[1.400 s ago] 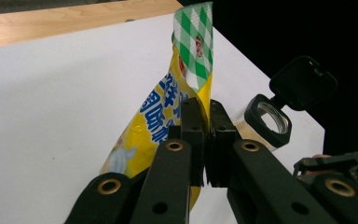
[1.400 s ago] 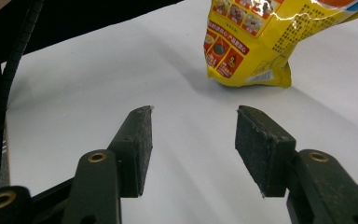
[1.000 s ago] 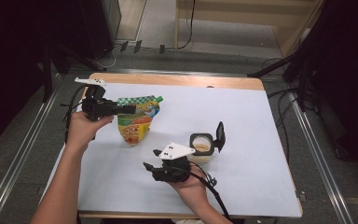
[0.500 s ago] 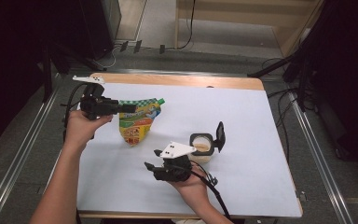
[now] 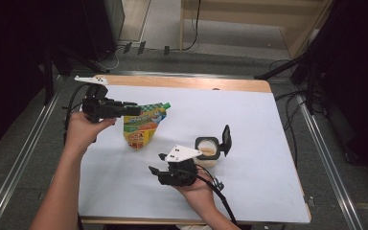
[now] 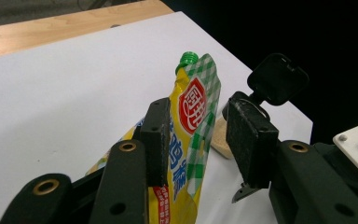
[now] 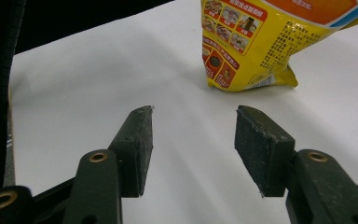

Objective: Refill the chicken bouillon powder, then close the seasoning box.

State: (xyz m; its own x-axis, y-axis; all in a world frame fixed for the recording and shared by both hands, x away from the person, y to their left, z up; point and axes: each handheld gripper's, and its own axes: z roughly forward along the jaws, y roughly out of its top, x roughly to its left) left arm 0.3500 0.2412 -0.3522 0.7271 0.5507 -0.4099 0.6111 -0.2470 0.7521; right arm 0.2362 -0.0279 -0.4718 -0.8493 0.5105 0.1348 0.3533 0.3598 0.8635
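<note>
A yellow and green-checked spout pouch [image 5: 143, 128] stands on the white table top [image 5: 249, 115], its green spout [image 6: 187, 58] up. My left gripper [image 5: 133, 111] reaches its upper part from the left. In the left gripper view the pouch [image 6: 192, 116] sits between the jaws of the left gripper [image 6: 200, 106], which have just been opening. One pad lies against it and the other stands apart. My right gripper [image 5: 154, 171] rests low near the front with nothing between its jaws. In the right gripper view the right gripper [image 7: 193, 114] is open, with the pouch's base [image 7: 249, 51] ahead.
A small round cup [image 5: 207, 150] of beige content stands right of the pouch, its black lid [image 5: 226, 139] flipped up. A wooden strip [image 5: 191, 82] runs along the table's far edge. Cables trail from both grippers. Dark floor and metal rails flank the table.
</note>
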